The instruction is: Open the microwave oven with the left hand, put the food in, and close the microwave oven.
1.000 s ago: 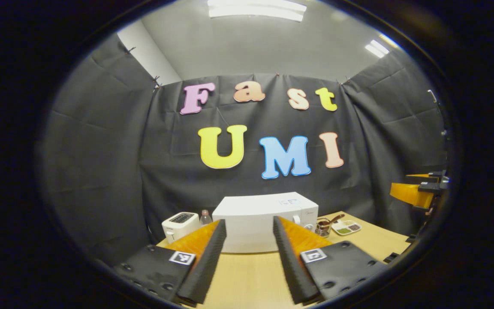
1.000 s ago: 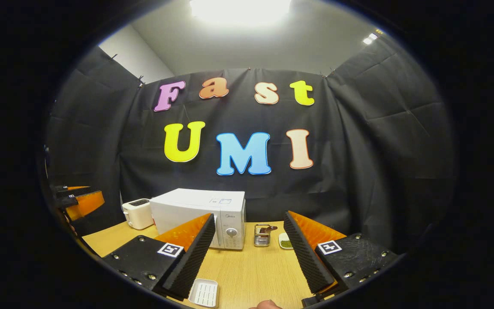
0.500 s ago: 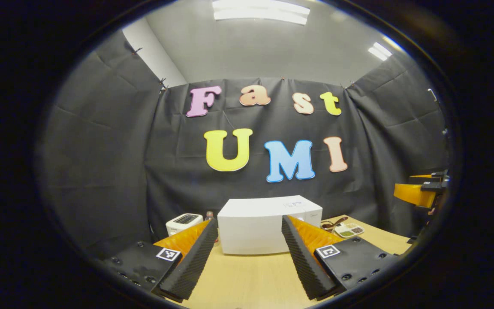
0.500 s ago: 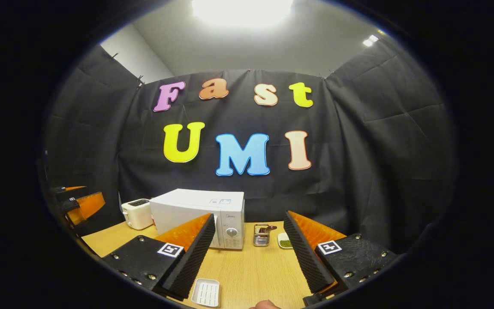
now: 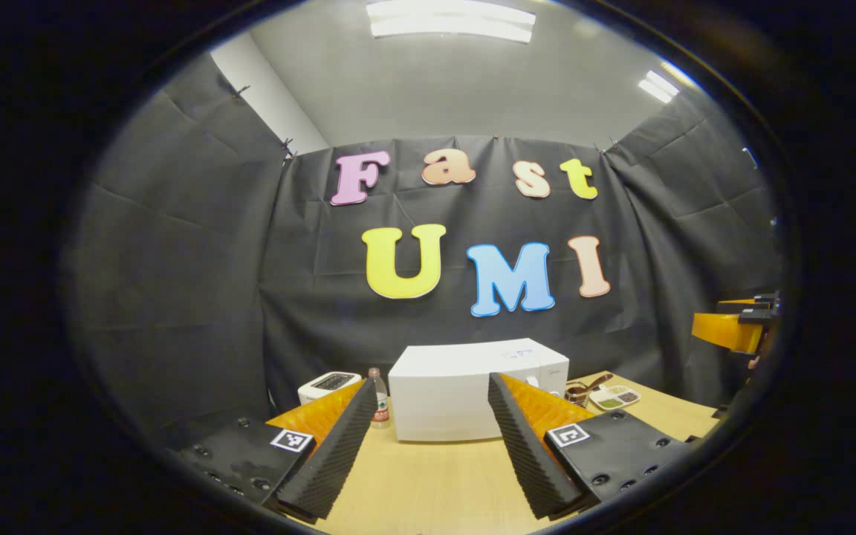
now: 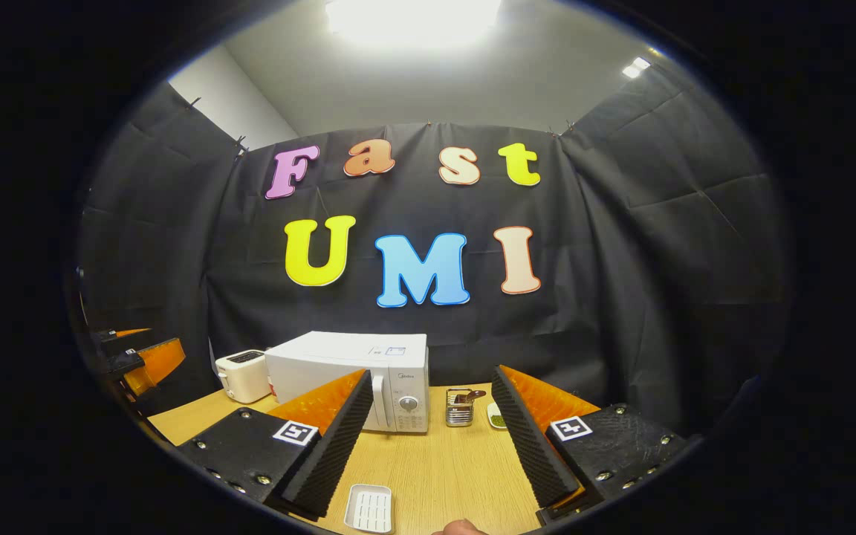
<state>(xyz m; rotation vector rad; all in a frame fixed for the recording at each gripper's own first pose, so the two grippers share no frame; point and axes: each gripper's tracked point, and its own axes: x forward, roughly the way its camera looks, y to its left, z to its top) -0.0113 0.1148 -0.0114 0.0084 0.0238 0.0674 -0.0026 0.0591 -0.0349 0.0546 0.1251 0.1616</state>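
Microwave (image 5: 465, 397) at far middle of worktop (image 5: 428, 483), door shut. Left tongs (image 5: 428, 453) spread wide, holding nothing, aimed at it from well back. Right tongs (image 6: 432, 449) spread, holding nothing, above small white tray (image 6: 368, 508). Food inside or not: cannot tell. Fits pre-opening or job finished.

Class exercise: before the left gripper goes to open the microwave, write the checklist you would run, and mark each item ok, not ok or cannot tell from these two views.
1. Left gripper open and empty: ok, its fingers stand wide apart with nothing between them.
2. Microwave door shut, handle visible: ok.
3. Table between the left gripper and the microwave free of things: ok.
4. Right gripper open and holding nothing: ok.
5. Food to load found: cannot tell; a white tray lies near the right gripper, contents unclear.
6. Bottle and toaster beside the microwave, clear of the door swing: cannot tell.
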